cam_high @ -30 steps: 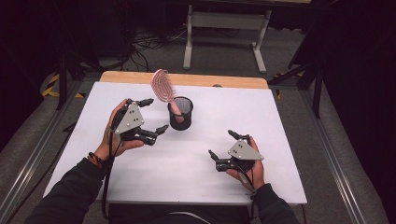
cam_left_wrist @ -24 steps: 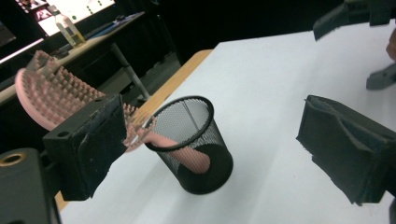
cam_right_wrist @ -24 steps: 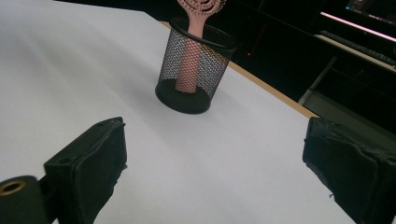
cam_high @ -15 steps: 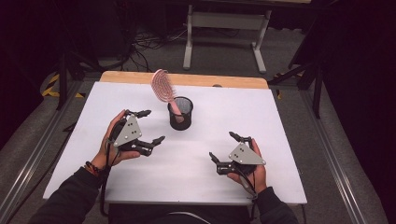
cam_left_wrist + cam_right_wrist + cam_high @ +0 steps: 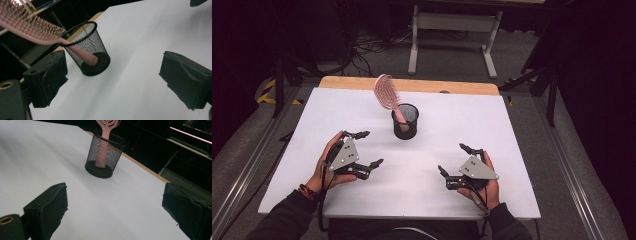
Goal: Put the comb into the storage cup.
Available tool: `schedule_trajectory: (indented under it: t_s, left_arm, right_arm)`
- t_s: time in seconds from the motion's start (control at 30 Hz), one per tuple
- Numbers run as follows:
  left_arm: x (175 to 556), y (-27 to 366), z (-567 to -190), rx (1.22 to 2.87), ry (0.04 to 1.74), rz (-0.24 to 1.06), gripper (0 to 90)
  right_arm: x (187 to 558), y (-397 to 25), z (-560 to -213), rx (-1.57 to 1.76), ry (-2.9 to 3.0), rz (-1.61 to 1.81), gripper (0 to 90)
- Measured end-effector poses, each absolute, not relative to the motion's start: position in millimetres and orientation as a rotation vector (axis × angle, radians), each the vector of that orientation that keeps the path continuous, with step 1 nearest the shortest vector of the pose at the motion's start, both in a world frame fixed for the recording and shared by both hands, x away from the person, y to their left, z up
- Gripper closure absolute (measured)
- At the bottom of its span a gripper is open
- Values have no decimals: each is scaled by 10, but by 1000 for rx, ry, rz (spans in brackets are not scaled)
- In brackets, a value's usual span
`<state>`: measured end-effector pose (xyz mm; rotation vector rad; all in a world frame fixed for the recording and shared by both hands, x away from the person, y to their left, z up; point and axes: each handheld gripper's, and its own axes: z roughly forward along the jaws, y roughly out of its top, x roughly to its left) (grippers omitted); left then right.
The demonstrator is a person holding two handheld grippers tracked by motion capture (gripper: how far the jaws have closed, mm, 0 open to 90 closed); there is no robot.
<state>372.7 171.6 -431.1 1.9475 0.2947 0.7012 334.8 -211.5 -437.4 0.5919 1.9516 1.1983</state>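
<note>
A black mesh cup (image 5: 405, 121) stands upright near the middle of the white table (image 5: 512, 130). A pink hairbrush (image 5: 386, 93) rests handle-down inside it, its head leaning out to the upper left. The same cup (image 5: 88, 50) and brush (image 5: 30, 30) appear in the left gripper view, and the cup (image 5: 105, 153) with the brush handle (image 5: 102, 152) in the right gripper view. My left gripper (image 5: 364, 149) is held open to the cup's lower left, holding nothing. Nearer the front edge on the right, my right gripper (image 5: 453, 160) also stands open with nothing between its fingers.
A wooden strip (image 5: 422, 85) runs along the table's far edge. Beyond it stands a grey metal frame (image 5: 452, 30) on a dark floor with cables. Metal rails (image 5: 562, 150) flank the table on both sides.
My left gripper has drawn back from the cup toward the front left. My right gripper has shifted slightly nearer the front edge. The brush stays in the cup.
</note>
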Motion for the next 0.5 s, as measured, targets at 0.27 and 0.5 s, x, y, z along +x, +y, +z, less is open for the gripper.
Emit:
schedule_trajectory:
  t_s: [0.27, 0.5]
  left_arm:
    - [3662, 1866, -4513, 1986, 348, 724, 85]
    - [3596, 2020, -4580, 1986, 388, 717, 82]
  right_arm:
    - [3314, -2163, -4390, 599, 1953, 1199, 70]
    - [3304, -2196, -4407, 607, 1948, 1207, 70]
